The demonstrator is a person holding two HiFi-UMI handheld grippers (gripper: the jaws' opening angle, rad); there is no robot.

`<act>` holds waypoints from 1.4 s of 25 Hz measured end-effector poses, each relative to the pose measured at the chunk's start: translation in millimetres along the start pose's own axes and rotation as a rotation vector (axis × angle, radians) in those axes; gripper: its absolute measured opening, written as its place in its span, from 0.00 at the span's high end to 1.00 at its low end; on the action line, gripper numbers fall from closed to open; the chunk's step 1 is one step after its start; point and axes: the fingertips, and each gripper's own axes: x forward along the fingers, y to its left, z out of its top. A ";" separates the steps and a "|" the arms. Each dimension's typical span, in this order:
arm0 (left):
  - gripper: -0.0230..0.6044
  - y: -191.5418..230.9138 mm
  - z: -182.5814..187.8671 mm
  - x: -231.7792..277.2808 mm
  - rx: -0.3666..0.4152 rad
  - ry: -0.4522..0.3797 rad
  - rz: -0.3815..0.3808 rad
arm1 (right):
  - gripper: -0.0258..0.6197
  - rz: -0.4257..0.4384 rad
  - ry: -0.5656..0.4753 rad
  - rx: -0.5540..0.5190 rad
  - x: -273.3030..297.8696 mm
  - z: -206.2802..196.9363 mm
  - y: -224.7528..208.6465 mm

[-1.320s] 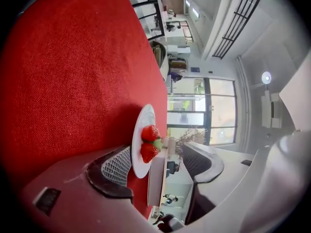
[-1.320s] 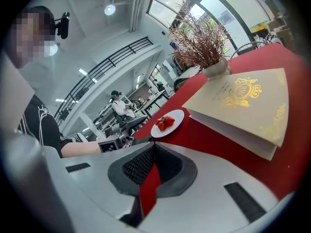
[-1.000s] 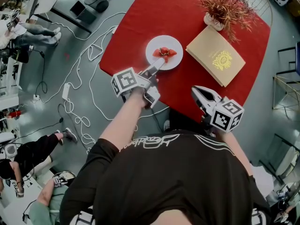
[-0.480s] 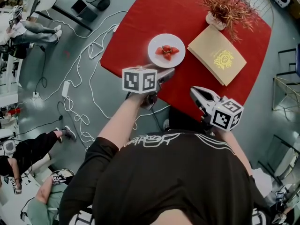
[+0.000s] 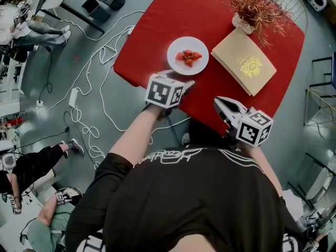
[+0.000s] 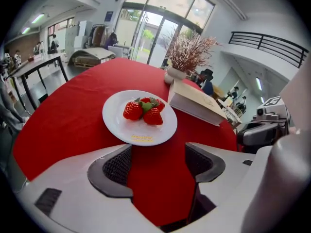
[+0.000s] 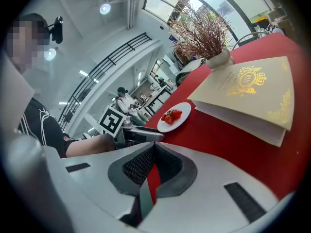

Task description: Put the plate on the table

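A white plate [image 5: 188, 55] with strawberries [image 5: 188, 56] rests on the red table [image 5: 157, 30], near its left front edge. My left gripper [image 5: 184, 84] hovers just short of the plate's near rim, apart from it. In the left gripper view the plate [image 6: 139, 116] lies beyond the jaws, and the left gripper [image 6: 158, 161] is open with only red cloth between its pads. My right gripper [image 5: 224, 107] hangs over the table's front edge, right of the plate. The right gripper [image 7: 151, 149] is shut on nothing, and the plate [image 7: 174, 116] shows far off.
A cream book [image 5: 243, 62] with a gold crest lies right of the plate. A white vase of dried twigs [image 5: 251, 7] stands behind the book. Cables [image 5: 89, 83] trail over the grey floor left of the table. People [image 5: 31, 167] sit at the far left.
My left gripper held the plate's near rim a second ago; it has let go and drawn back toward me. The plate stays on the table. The right gripper has not moved.
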 end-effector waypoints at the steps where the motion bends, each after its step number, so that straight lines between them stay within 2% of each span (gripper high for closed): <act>1: 0.41 0.7 -1.1 -0.8 -0.001 0.006 0.001 | 0.95 0.003 -0.005 0.001 0.0 0.6 0.6; 6: 0.41 0.1 -3.8 -11.5 0.000 0.005 0.013 | 0.95 0.014 -0.009 -0.015 -0.5 2.2 9.1; 8: 0.44 -2.5 -1.8 -18.5 0.010 -0.009 0.017 | 0.95 0.030 -0.018 -0.037 -1.2 5.7 15.9; 12: 0.57 -20.3 6.8 -43.4 0.044 -0.064 0.003 | 0.95 0.046 -0.040 -0.120 -7.4 16.1 35.5; 15: 0.65 -41.2 18.8 -77.1 0.013 -0.162 -0.030 | 0.95 0.059 -0.057 -0.159 -13.7 22.2 55.3; 19: 0.88 -62.8 35.5 -127.5 0.018 -0.300 -0.048 | 0.95 0.085 -0.100 -0.225 -19.4 37.8 84.1; 23: 0.94 -88.0 36.3 -174.9 -0.007 -0.422 -0.155 | 0.95 0.091 -0.124 -0.287 -30.9 45.3 116.0; 27: 0.95 -125.5 25.1 -225.0 0.040 -0.533 -0.237 | 0.95 0.094 -0.151 -0.334 -54.1 39.7 150.4; 31: 0.95 -157.2 8.0 -260.8 0.091 -0.585 -0.314 | 0.95 0.104 -0.178 -0.369 -77.5 30.4 179.4; 35: 0.95 -173.4 -11.6 -286.2 0.076 -0.632 -0.362 | 0.95 0.141 -0.189 -0.383 -95.2 14.5 206.0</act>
